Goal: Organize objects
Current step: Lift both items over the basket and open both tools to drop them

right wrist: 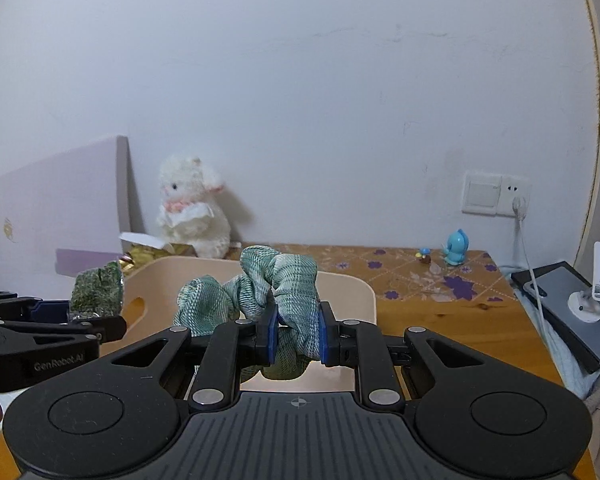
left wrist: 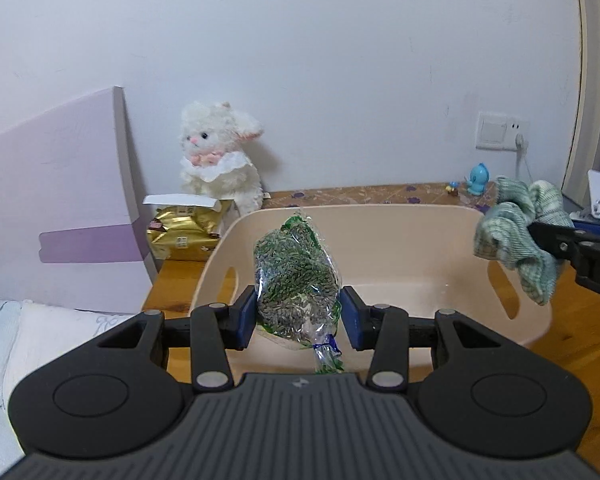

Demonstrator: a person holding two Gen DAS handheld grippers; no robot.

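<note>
**Both grippers hold items above an empty bin**

Two handheld grippers hover over a pale peach plastic bin (left wrist: pixel 380 240) that sits on a wooden table (left wrist: pixel 580 332) against a white wall. As far as its floor shows, the bin looks empty, so judging from this, the sorting has barely begun: nothing has been dropped in yet.

The left gripper (left wrist: pixel 299 312) has its blue pads clamped on either side of a clear plastic bag of small dark green seeds or dried leaves (left wrist: pixel 296 280). The bag is tied at the near end and hangs above the near-left part of the bin.

The right gripper (right wrist: pixel 298 336) has its fingers pressed together on a green-and-white checked fabric scrunchie (right wrist: pixel 260 296). The bunched cloth spills out to the left of the fingers and is held over the bin's right side.

Left of the bin, near the wall, sit a white plush rabbit (left wrist: pixel 220 152) and an open box with a gold foil packet (left wrist: pixel 184 228). At the far right of the table stands a small blue toy figure (left wrist: pixel 477 179) with a tinier figure beside it. Whether these also belong in the bin cannot be told.

What seems left: lowering and releasing both held items into the bin.
</note>
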